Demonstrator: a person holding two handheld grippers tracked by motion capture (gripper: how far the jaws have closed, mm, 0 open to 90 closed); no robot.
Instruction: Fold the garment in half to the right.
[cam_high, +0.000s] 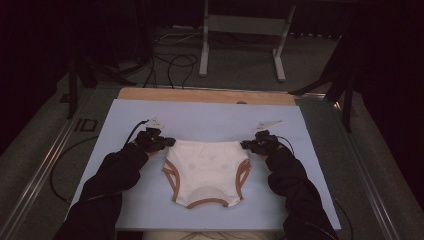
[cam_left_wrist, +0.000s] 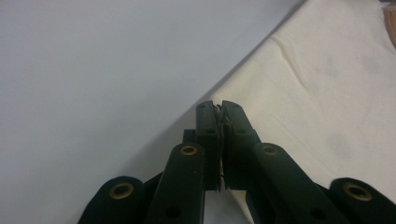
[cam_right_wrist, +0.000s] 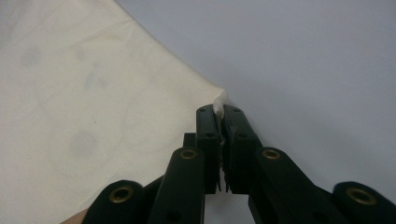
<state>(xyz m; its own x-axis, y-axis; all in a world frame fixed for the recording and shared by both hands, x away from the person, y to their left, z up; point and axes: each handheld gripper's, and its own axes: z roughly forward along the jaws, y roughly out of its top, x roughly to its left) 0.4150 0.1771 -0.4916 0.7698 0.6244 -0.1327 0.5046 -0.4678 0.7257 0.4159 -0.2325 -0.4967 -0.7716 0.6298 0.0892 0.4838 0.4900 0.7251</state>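
Left tool (cam_high: 169, 142) gripping briefs (cam_high: 207, 170) at one waistband corner, right tool (cam_high: 246, 145) gripping other; briefs lying flat on tabletop (cam_high: 210, 117).

One marking can be made out in the high view: the dark letters "ID" (cam_high: 86, 125), seen at the left of the frame on the grey surface just beside the left edge of the counter (cam_high: 210, 117). The letters are dim, and nothing further can be read around them. No label, brand or number can be read on the cream fabric in either gripper view, where only faint grey blotches are seen.
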